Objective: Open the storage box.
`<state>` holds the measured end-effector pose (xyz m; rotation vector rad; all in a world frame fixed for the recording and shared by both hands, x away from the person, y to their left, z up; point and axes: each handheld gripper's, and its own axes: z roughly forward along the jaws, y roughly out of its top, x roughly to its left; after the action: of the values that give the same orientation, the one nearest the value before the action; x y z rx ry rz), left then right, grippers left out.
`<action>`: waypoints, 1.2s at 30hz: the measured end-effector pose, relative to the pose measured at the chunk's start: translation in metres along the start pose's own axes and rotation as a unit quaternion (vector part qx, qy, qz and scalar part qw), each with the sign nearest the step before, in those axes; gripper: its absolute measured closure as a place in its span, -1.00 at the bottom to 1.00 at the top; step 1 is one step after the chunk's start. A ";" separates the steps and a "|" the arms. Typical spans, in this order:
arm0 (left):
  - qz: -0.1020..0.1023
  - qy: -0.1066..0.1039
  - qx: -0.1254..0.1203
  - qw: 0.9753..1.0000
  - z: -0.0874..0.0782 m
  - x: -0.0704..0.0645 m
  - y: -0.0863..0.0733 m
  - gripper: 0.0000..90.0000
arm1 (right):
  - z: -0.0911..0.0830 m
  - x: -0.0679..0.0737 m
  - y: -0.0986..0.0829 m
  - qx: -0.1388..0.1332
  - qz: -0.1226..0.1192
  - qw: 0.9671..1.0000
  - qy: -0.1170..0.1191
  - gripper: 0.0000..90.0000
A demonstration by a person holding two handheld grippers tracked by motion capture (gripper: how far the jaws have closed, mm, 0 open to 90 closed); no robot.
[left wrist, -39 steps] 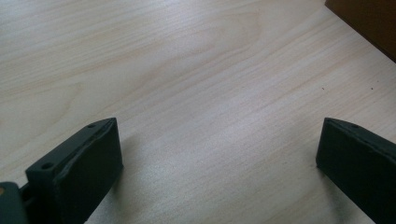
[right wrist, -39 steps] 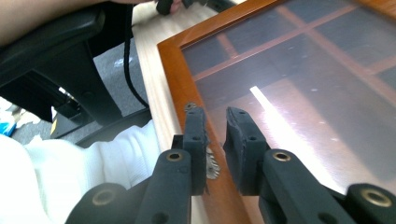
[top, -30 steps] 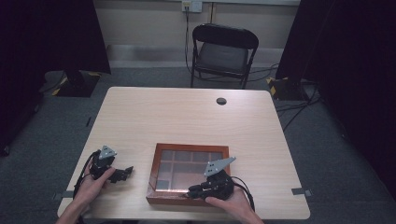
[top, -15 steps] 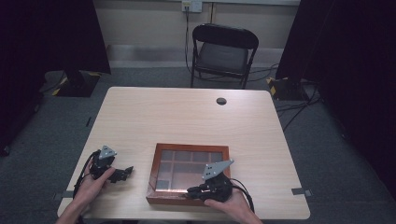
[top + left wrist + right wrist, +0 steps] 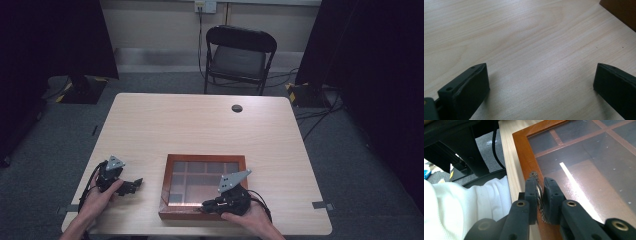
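Observation:
A brown wooden box [image 5: 205, 158] with a glass lid divided into panes lies at the table's near edge. My right gripper [image 5: 206, 206] rests at the box's front rim, shut on a small metal latch [image 5: 533, 174] that sticks up between its jaws on the wooden frame [image 5: 524, 152]. The glass lid [image 5: 586, 157] is down, and dark compartments show under it. My left gripper [image 5: 135, 184] lies on the table left of the box, open, with bare wood between its jaws [image 5: 541, 75]. A corner of the box [image 5: 621, 12] appears at the upper right of the left gripper view.
The light wooden table [image 5: 200, 125] has a small black round cap [image 5: 237, 108] near its far edge. A black folding chair [image 5: 239, 55] stands behind the table. A white sleeve [image 5: 461, 205] lies close to the right gripper's left side.

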<state>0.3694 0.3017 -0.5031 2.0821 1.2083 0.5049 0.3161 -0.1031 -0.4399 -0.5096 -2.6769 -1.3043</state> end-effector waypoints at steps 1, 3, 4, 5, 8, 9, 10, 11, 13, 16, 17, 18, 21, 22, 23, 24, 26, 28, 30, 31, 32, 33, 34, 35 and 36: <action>0.001 0.000 0.000 1.000 0.000 0.000 0.000 -1.00 | 0.000 0.000 0.000 0.002 -0.001 1.000 -0.001 0.83; 0.000 -0.001 0.000 1.000 0.000 0.000 0.000 -1.00 | 0.000 0.000 0.001 0.004 -0.004 1.000 -0.001 0.83; 0.003 0.000 0.002 1.000 0.000 0.000 0.000 -1.00 | -0.001 0.000 0.001 0.004 -0.004 1.000 0.001 0.83; 0.004 0.000 0.003 1.000 0.000 0.001 0.000 -1.00 | -0.001 0.000 0.002 0.002 -0.005 1.000 0.002 0.83; 0.004 -0.001 0.002 1.000 0.000 0.001 0.000 -1.00 | -0.005 -0.001 0.004 -0.007 -0.001 1.000 0.008 0.83; 0.004 -0.002 0.002 1.000 0.000 0.001 0.000 -1.00 | -0.006 -0.001 0.005 -0.009 -0.001 1.000 0.009 0.84; 0.006 -0.002 0.002 1.000 -0.001 0.001 0.000 -1.00 | -0.007 -0.001 0.005 -0.010 0.000 1.000 0.010 0.84; 0.005 -0.006 0.002 1.000 -0.001 0.001 0.000 -0.99 | -0.007 -0.001 0.006 -0.012 -0.001 1.000 0.010 0.84; 0.004 -0.004 0.002 1.000 -0.002 0.001 0.000 -0.96 | -0.008 -0.001 0.007 -0.013 0.000 1.000 0.011 0.84; 0.001 -0.006 0.000 1.000 -0.004 0.000 0.000 -0.87 | -0.009 -0.001 0.008 -0.015 0.000 1.000 0.013 0.84; 0.001 -0.004 0.001 1.000 -0.004 0.000 0.000 -0.82 | -0.010 -0.002 0.009 -0.015 -0.001 1.000 0.013 0.84; 0.001 -0.004 0.001 1.000 -0.004 0.000 0.000 -0.77 | -0.010 -0.002 0.010 -0.016 -0.001 1.000 0.014 0.84; -0.018 -0.018 -0.010 1.000 -0.007 0.002 0.001 -0.64 | -0.013 -0.001 0.013 -0.015 -0.002 1.000 0.014 0.84; -0.022 -0.021 -0.012 0.999 -0.007 0.002 0.001 -0.66 | -0.013 -0.001 0.014 -0.013 -0.002 1.000 0.013 0.84; -0.020 -0.022 -0.012 0.999 -0.008 0.002 0.001 -0.63 | -0.014 -0.002 0.015 -0.013 -0.005 1.000 0.015 0.84; -0.017 -0.019 -0.011 1.000 -0.009 0.001 0.001 -0.63 | -0.016 -0.002 0.017 -0.012 -0.006 1.000 0.016 0.84; -0.011 -0.020 -0.013 1.000 -0.010 -0.001 0.002 -0.63 | -0.019 -0.003 0.020 -0.014 -0.004 1.000 0.019 0.84; -0.002 -0.027 -0.014 1.000 -0.012 -0.003 0.003 -0.63 | -0.020 -0.003 0.022 -0.012 -0.005 1.000 0.018 0.84; 0.005 -0.039 -0.021 0.999 -0.013 -0.008 0.005 -0.57 | -0.021 -0.004 0.023 -0.011 -0.006 1.000 0.021 0.84; 0.014 -0.040 -0.023 0.999 -0.014 -0.010 0.006 -0.55 | -0.022 -0.004 0.024 -0.011 -0.004 1.000 0.022 0.84; 0.019 -0.043 -0.026 0.999 -0.015 -0.011 0.007 -0.55 | -0.023 -0.005 0.025 -0.012 -0.004 1.000 0.023 0.84; 0.018 -0.047 -0.033 0.998 -0.016 -0.014 0.008 -0.55 | -0.024 -0.005 0.026 -0.014 -0.007 1.000 0.023 0.84; 0.021 -0.052 -0.037 0.998 -0.017 -0.015 0.010 -0.55 | -0.025 -0.004 0.028 -0.014 -0.007 1.000 0.022 0.84; 0.020 -0.059 -0.041 0.997 -0.018 -0.018 0.010 -0.56 | -0.026 -0.004 0.029 -0.014 -0.008 1.000 0.020 0.84; 0.023 -0.063 -0.043 0.997 -0.019 -0.019 0.011 -0.56 | -0.027 -0.004 0.031 -0.014 -0.008 1.000 0.019 0.84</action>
<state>0.3548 0.2876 -0.4816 2.0396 1.0502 0.4321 0.3295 -0.1081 -0.4012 -0.4626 -2.6403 -1.3440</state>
